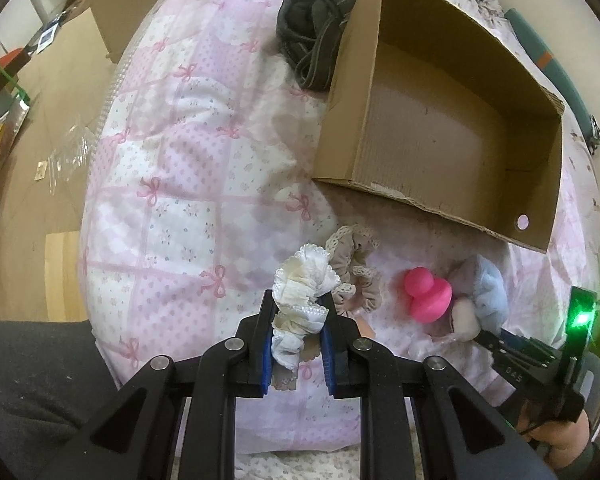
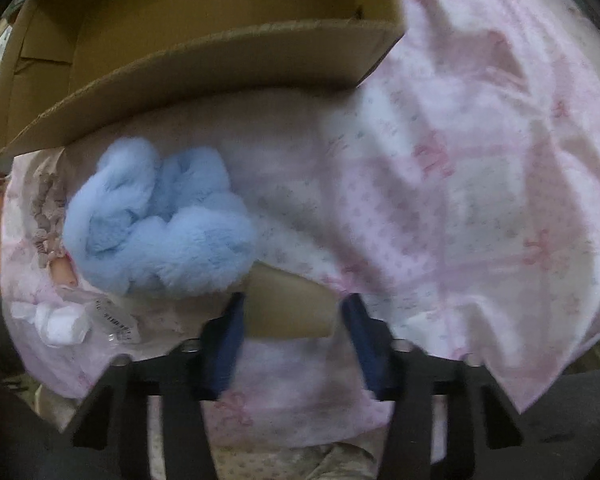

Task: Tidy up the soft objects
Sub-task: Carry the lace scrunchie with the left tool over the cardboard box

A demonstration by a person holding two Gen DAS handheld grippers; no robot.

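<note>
My left gripper [image 1: 298,312] is shut on a white frilly scrunchie [image 1: 304,288] and holds it above the pink quilt. A beige lace scrunchie [image 1: 356,268] lies just right of it. A pink rubber duck [image 1: 426,294] and a fluffy blue scrunchie [image 1: 486,288] lie further right. The open cardboard box [image 1: 440,128] stands behind them and looks empty. My right gripper [image 2: 294,312] is open, just right of the blue scrunchie [image 2: 156,216], near the box's front wall [image 2: 204,76]. It also shows in the left wrist view [image 1: 480,334].
A dark grey garment [image 1: 312,40] lies left of the box's far corner. A small white item in clear wrap [image 2: 66,322] lies by the blue scrunchie. The pink patchwork quilt [image 1: 188,168] covers the bed. Cardboard sheets [image 1: 44,152] lie on the floor at left.
</note>
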